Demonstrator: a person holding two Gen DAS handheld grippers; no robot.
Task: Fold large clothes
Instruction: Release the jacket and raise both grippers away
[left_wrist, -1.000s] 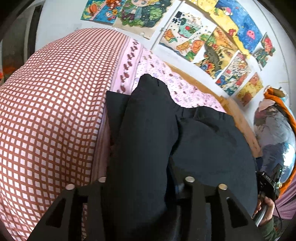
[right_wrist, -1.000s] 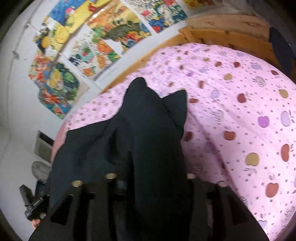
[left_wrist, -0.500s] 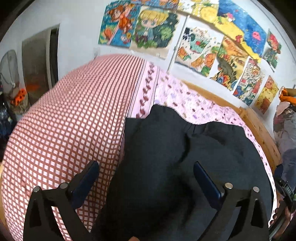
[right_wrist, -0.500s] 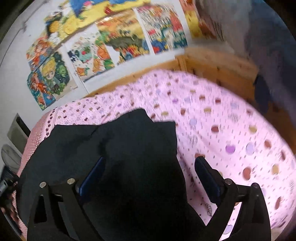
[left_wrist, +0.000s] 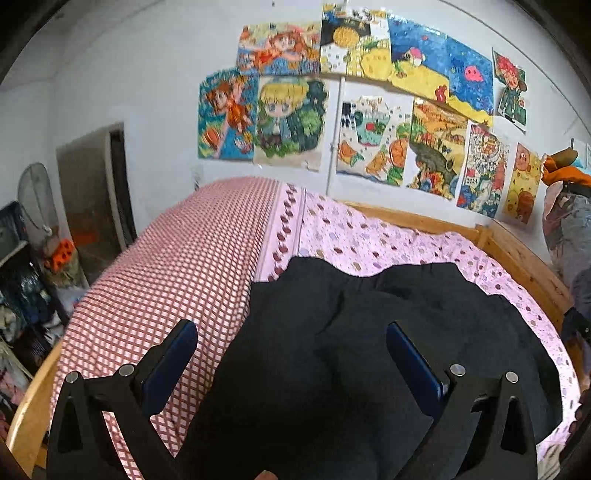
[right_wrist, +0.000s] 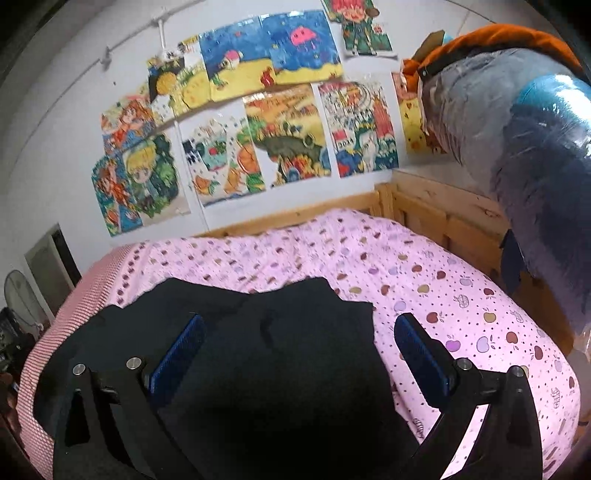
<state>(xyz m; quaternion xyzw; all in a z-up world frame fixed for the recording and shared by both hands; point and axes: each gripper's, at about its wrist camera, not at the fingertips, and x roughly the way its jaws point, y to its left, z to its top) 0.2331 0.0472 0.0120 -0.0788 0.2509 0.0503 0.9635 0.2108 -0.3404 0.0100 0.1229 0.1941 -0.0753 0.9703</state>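
Black garment (left_wrist: 369, 350) lies on the bed, seemingly below both grippers' spread fingers (left_wrist: 173, 354) (right_wrist: 421, 354), ungripped.

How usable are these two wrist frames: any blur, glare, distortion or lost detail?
Left wrist view: strong fisheye bending of the bed frame; the black garment is an underexposed mass with few folds readable. Right wrist view: glare on the plastic-wrapped bundle, and the black garment is equally featureless; wall drawings slightly soft.
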